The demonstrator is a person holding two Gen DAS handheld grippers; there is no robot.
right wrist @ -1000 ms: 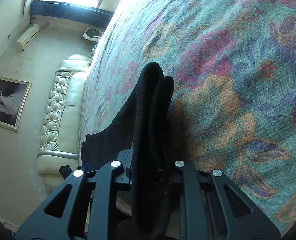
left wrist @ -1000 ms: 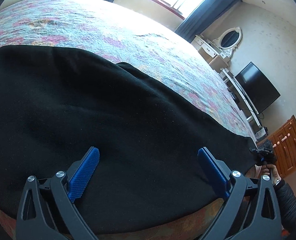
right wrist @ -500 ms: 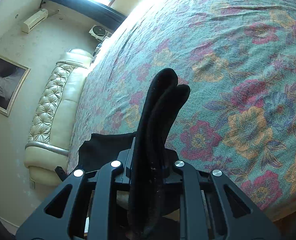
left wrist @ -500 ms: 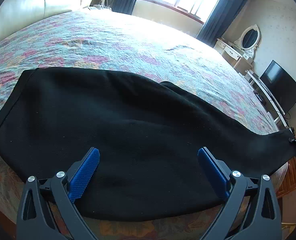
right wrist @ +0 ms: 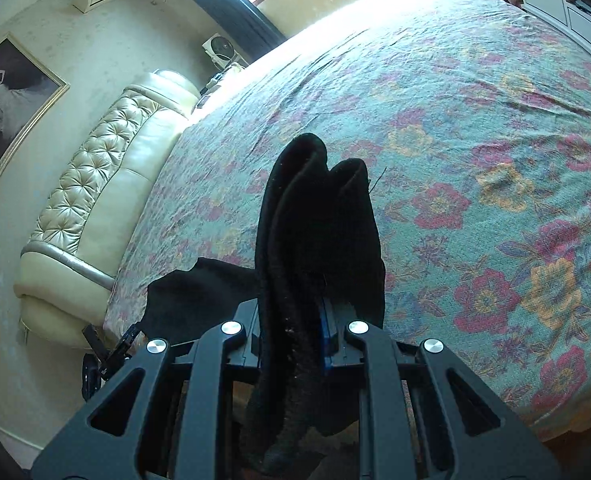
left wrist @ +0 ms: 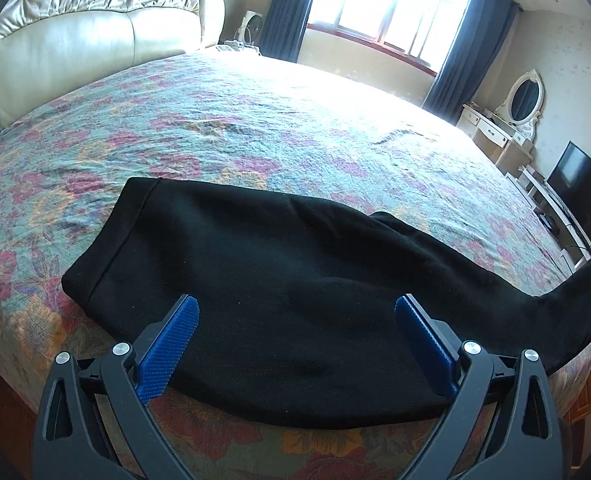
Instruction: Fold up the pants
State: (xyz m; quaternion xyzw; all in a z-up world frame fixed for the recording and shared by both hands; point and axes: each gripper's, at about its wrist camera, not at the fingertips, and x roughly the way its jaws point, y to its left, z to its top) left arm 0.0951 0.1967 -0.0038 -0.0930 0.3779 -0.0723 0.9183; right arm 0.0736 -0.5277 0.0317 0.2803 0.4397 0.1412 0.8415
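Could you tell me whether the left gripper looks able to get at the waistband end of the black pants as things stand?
Probably yes. The left gripper is open and holds nothing, poised above the pants on the bed. The waistband end lies flat to its left with nothing on it.

In the left wrist view the black pants [left wrist: 295, 280] run off the right edge, their far end cut from sight; the television [left wrist: 583, 196] is clipped there too; in the right wrist view the bunched leg cuffs hide the right gripper [right wrist: 291, 320] pads; the framed picture [right wrist: 3, 96] is too small to tell.
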